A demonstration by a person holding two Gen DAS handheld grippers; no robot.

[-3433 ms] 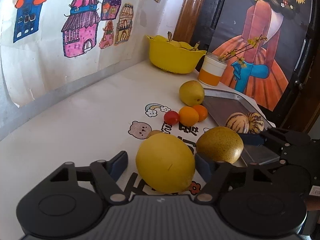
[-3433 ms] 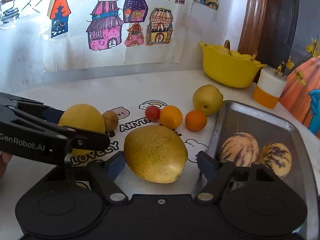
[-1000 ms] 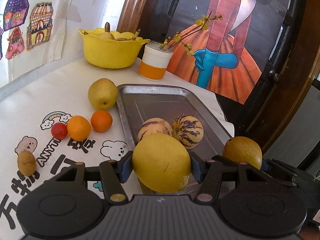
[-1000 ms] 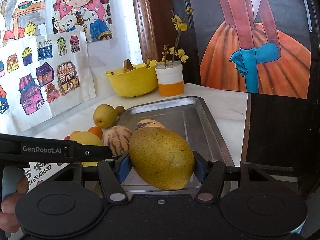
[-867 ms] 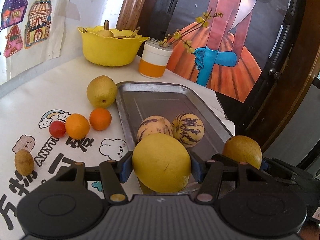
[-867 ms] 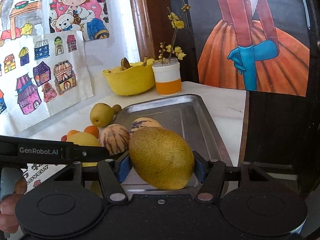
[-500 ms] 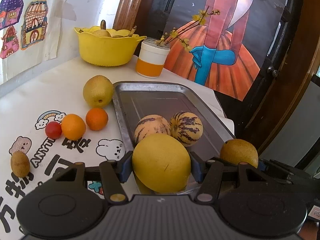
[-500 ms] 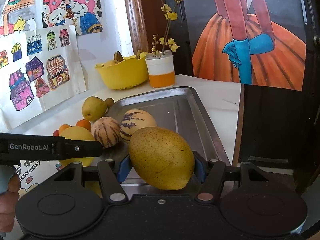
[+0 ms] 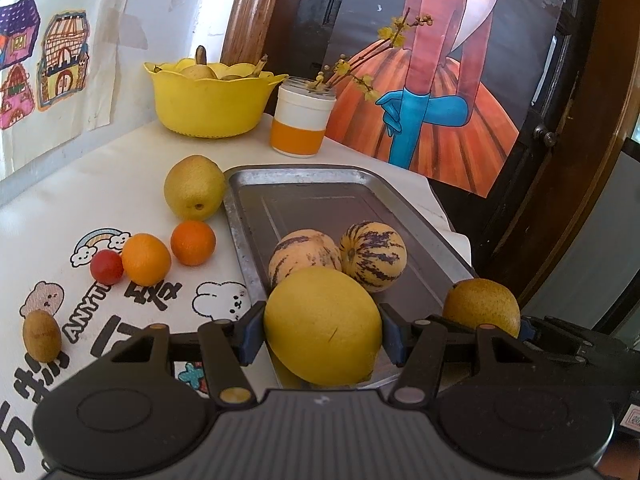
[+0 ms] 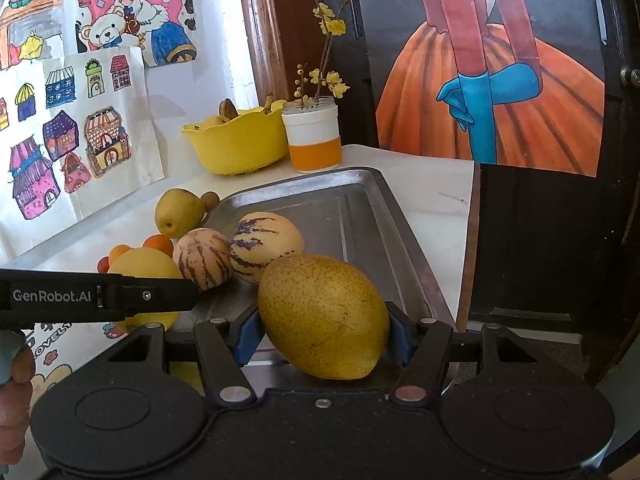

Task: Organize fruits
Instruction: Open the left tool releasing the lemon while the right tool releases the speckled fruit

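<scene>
My left gripper (image 9: pixel 322 330) is shut on a smooth yellow fruit (image 9: pixel 322 326), held over the near end of the metal tray (image 9: pixel 312 176). My right gripper (image 10: pixel 322 332) is shut on a speckled brownish-yellow fruit (image 10: pixel 324 316) over the tray's near end (image 10: pixel 384 216); the same fruit (image 9: pixel 482 304) shows at the right in the left wrist view. Two striped melons (image 9: pixel 306 254) (image 9: pixel 374 256) lie in the tray just beyond. On the cloth left of the tray lie a pear (image 9: pixel 194 188), two oranges (image 9: pixel 193 243) (image 9: pixel 146 259), a cherry tomato (image 9: pixel 106 267) and a kiwi (image 9: pixel 41 335).
A yellow bowl (image 9: pixel 212 106) holding fruit and a white-and-orange jar (image 9: pixel 302 128) with a flowering twig stand behind the tray. Drawings cover the wall at left. A painting and a dark door close the right side, where the table edge (image 10: pixel 468 220) runs. A hand (image 10: pixel 12 396) shows at lower left.
Over the last second both grippers have held their fruits steady above the tray's near end. Before that they carried them from the cloth to the tray.
</scene>
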